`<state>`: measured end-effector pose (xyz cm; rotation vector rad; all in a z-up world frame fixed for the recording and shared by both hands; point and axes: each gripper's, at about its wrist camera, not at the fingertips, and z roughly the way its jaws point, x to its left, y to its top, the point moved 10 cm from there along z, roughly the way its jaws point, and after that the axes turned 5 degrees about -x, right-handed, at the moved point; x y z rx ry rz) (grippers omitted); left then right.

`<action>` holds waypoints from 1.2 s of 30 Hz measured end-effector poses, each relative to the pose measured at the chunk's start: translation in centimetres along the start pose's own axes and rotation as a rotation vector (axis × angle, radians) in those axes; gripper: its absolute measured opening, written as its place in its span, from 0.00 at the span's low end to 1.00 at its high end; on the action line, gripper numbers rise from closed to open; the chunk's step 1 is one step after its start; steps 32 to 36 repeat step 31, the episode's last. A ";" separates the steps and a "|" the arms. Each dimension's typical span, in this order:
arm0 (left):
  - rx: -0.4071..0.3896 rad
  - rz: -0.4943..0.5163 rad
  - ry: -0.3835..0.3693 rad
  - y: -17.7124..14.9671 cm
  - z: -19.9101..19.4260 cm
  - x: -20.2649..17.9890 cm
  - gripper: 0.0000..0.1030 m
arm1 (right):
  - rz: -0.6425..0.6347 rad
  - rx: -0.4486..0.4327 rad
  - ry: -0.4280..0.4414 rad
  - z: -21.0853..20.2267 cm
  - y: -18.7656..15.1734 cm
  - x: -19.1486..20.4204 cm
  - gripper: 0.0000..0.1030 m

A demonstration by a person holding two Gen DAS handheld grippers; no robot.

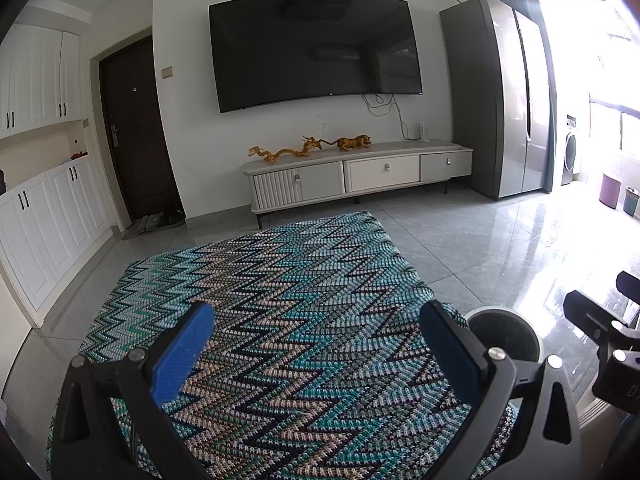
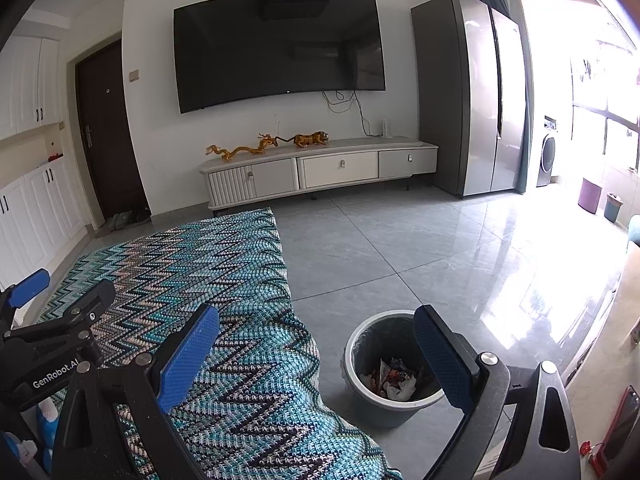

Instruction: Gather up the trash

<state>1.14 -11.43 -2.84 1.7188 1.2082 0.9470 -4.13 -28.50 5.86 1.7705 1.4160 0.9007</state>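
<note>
A grey round trash bin [image 2: 390, 368] stands on the floor by the right edge of a table covered with a zigzag blue knitted cloth [image 2: 224, 320]. Crumpled paper and wrappers [image 2: 394, 380] lie in the bin. My right gripper [image 2: 316, 354] is open and empty, held above the cloth's edge and the bin. My left gripper [image 1: 316, 350] is open and empty over the cloth [image 1: 280, 320]; the bin's rim [image 1: 506, 334] shows to its right. The left gripper also shows in the right wrist view [image 2: 60, 320], and the right one in the left wrist view [image 1: 604, 340].
A low TV cabinet [image 1: 360, 172] with gold figurines stands under a wall TV [image 1: 316, 48]. A grey fridge [image 1: 492, 96] is at the right. Two small bins [image 2: 600, 198] stand by the bright window. White cupboards [image 1: 36, 200] line the left. A red object [image 2: 616, 432] lies at lower right.
</note>
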 end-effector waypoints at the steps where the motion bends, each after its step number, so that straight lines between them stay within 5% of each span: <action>1: -0.001 0.000 0.002 0.0 -0.1 0.0 1.00 | 0.001 0.000 0.000 0.0 -0.1 0.0 0.95; 36: 0.001 0.001 0.015 0.5 -0.6 0.1 1.00 | 0.019 -0.001 -0.017 0.1 -0.3 -0.5 0.95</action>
